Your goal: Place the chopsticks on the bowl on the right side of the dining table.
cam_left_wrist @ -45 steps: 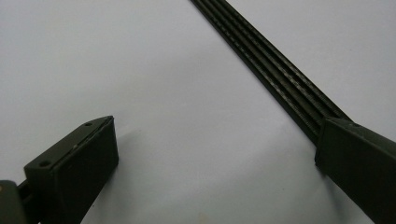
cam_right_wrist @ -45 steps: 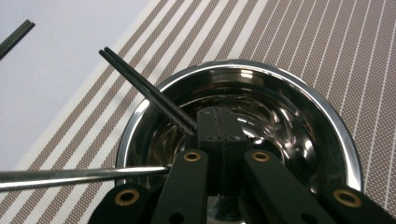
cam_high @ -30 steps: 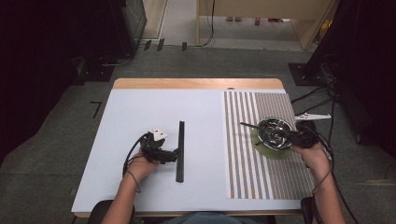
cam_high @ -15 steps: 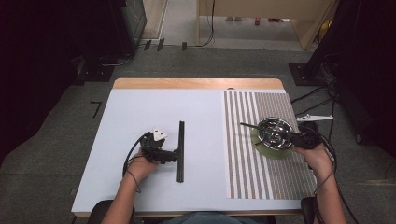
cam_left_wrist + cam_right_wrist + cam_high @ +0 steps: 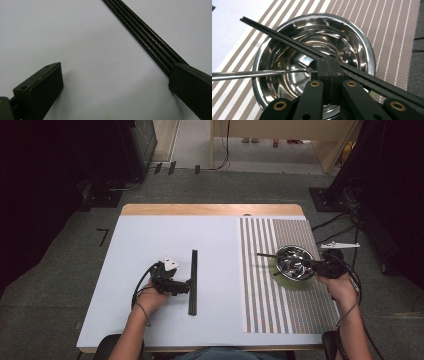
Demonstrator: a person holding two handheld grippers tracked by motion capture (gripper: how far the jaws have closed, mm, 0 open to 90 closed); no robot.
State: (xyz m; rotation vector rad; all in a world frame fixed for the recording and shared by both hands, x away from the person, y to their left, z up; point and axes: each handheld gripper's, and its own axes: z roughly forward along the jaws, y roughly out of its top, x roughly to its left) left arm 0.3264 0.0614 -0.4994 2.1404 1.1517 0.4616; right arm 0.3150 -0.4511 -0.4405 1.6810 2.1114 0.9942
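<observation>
Right gripper (image 5: 329, 68), jaws pinched tight on a pair of black chopsticks (image 5: 287, 40) that reach out toward ten o'clock across the steel bowl (image 5: 352, 32), and a metal handle (image 5: 249, 74) pokes out of it at nine o'clock. The bowl sits on a green saucer (image 5: 295, 283) on the striped mat (image 5: 260, 270). Left gripper (image 5: 115, 82), jaws wide apart, one jaw touching a black ribbed strip (image 5: 147, 41) on the pale table (image 5: 145, 240).

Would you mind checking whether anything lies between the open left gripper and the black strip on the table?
Nothing visible does: the left gripper is open over bare table, one jaw already over the black strip.
</observation>
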